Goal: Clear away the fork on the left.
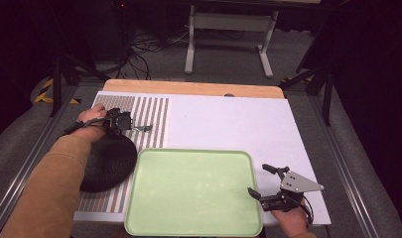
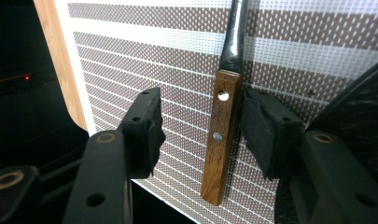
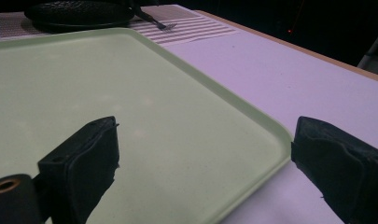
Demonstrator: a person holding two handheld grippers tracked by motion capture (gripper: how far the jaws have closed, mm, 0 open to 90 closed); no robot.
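Note:
A fork with a wooden, two-rivet handle (image 2: 220,135) and a dark metal neck lies flat on the striped placemat (image 2: 144,60). My left gripper (image 2: 203,133) is open and straddles the handle: the right pad sits close beside it, the left pad stands well apart. From above, that gripper (image 1: 131,124) is at the mat's upper left, and the fork (image 1: 145,128) points right. My right gripper (image 1: 259,179) is open at the right edge of the light green tray (image 1: 193,191). Its jaws span the tray rim (image 3: 252,116) and hold nothing.
A black round plate (image 1: 106,161) rests on the placemat left of the tray, under my left forearm, and also shows at far left (image 3: 79,11). White table surface (image 1: 228,121) stretches behind the tray. The wooden table edge (image 1: 188,88) runs along the back.

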